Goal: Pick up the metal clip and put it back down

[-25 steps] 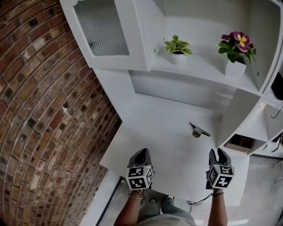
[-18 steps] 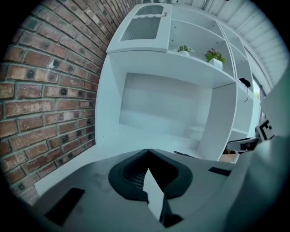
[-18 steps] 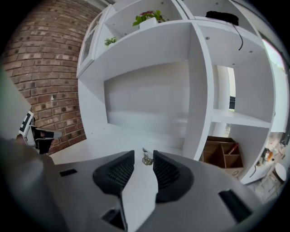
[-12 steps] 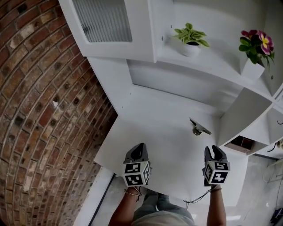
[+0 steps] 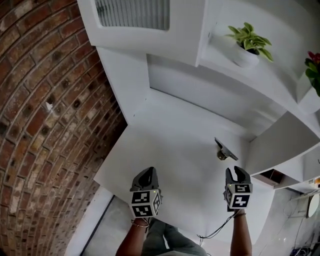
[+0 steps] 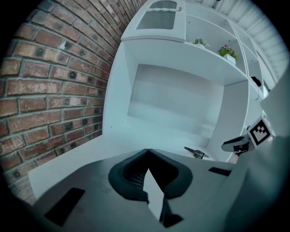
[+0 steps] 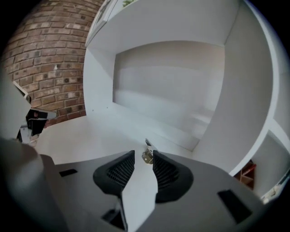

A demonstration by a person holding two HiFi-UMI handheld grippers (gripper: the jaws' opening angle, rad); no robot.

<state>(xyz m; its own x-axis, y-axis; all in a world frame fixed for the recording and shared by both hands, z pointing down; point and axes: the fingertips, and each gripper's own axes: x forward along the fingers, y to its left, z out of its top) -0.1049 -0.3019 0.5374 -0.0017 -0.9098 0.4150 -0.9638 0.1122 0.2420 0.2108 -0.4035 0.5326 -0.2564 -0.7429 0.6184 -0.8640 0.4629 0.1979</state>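
The metal clip lies on the white desk, close to the right-hand partition. My right gripper hovers just short of it near the desk's front edge. Its jaws are open a little with nothing between them. In the right gripper view the clip shows through the gap of the right gripper, a little beyond the tips. My left gripper hangs over the front edge to the left, shut and empty. Its tips meet in the left gripper view, where the clip lies far right.
A brick wall borders the desk on the left. A white partition stands right of the clip. Above the back wall is a shelf with a green potted plant and a pink flower. A ribbed-glass cabinet door hangs overhead.
The head view has swung left, so the shelf and plants slide right in the picture. Both grippers keep their places near the front edge. The clip has not moved.
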